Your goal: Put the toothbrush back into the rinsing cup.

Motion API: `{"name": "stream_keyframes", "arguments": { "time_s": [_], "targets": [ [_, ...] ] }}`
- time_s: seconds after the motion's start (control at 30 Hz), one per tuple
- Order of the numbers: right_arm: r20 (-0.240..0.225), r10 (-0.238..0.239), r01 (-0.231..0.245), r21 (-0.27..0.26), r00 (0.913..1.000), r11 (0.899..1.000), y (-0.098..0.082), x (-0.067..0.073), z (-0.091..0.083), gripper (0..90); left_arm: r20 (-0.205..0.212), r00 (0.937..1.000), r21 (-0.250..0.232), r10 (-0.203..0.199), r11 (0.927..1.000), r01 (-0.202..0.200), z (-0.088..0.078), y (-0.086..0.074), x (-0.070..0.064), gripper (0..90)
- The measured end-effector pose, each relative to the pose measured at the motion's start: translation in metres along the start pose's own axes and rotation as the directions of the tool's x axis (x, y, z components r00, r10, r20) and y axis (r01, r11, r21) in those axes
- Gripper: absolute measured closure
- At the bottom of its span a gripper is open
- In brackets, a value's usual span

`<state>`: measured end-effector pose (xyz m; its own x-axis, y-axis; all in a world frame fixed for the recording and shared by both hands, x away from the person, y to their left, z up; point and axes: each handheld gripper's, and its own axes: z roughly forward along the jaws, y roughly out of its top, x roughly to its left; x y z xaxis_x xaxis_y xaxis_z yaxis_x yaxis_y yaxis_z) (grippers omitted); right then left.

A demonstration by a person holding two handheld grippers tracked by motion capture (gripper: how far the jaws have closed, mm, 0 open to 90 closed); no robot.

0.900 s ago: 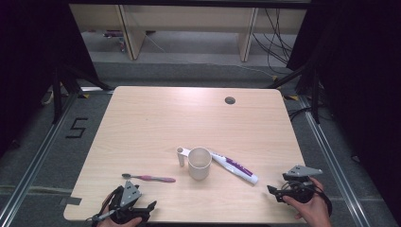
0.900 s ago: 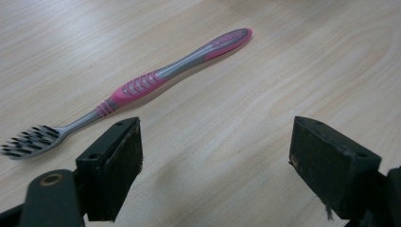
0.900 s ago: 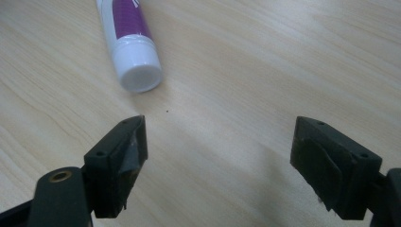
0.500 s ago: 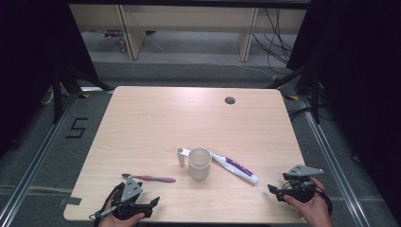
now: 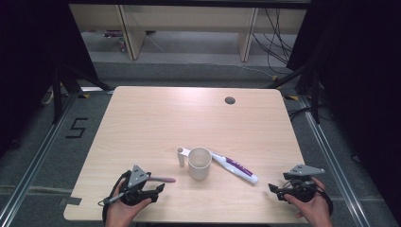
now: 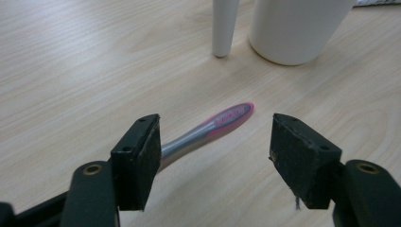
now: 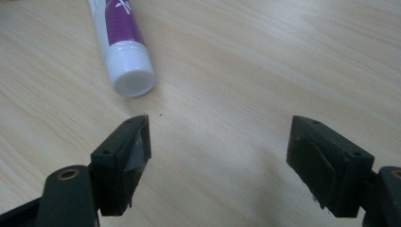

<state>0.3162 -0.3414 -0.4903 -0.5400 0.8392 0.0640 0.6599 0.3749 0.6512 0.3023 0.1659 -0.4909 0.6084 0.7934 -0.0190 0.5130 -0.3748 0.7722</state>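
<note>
We've got the left gripper (image 6: 213,156) jaws apart over the toothbrush (image 6: 208,131) handle, maybe brushing one pad. Right gripper (image 7: 220,163) is also wide open, near the toothpaste (image 7: 124,52), beside the cup (image 5: 199,163).

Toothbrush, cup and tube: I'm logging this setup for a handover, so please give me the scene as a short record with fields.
surface: wooden table
toothbrush: lies flat, handle between the open jaws of the left gripper, close by one jaw, not pinched
cup: white, upright, mid-table
cup handle: on the side toward the toothbrush
toothpaste tube: white and purple, lying beside the cup, cap toward the right gripper
right gripper: open, nothing between its jaws, short of the tube's cap
</note>
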Motion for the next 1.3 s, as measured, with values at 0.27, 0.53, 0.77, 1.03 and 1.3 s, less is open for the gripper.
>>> {"name": "stream_keyframes", "arguments": {
  "time_s": [0.27, 0.53, 0.77, 1.03, 1.3],
  "targets": [
    [0.013, 0.016, -0.016, -0.019, 0.9998, 1.0, -0.001, 0.004, 0.001, 23.6, 0.024, 0.9993, -0.025, 0.03, 0.9992, -0.03, 0.011, 0.015, -0.001, 56.4],
    [-0.003, 0.015, -0.015, 0.001, 0.9999, 1.0, 0.0, 0.004, 0.0, 23.9, 0.05, 0.9956, -0.015, 0.08, 0.9968, -0.079, 0.023, 0.023, -0.004, 83.3],
    [0.002, 0.002, -0.002, -0.006, 1.0, 1.0, 0.0, 0.004, 0.001, 24.1, 0.059, 0.9944, 0.018, 0.088, 0.9959, -0.089, 0.037, 0.024, -0.005, 87.1],
    [0.0, -0.011, 0.011, -0.003, 0.9999, 1.0, 0.0, 0.005, 0.001, 24.3, 0.07, 0.9937, 0.059, 0.088, 0.994, -0.092, 0.045, 0.024, -0.002, 87.9],
    [-0.012, -0.002, 0.002, -0.006, 0.9999, 1.0, 0.001, 0.005, 0.002, 24.4, 0.087, 0.9911, 0.093, 0.1, 0.9897, -0.108, 0.047, 0.019, -0.004, 88.8]
  ]
}}
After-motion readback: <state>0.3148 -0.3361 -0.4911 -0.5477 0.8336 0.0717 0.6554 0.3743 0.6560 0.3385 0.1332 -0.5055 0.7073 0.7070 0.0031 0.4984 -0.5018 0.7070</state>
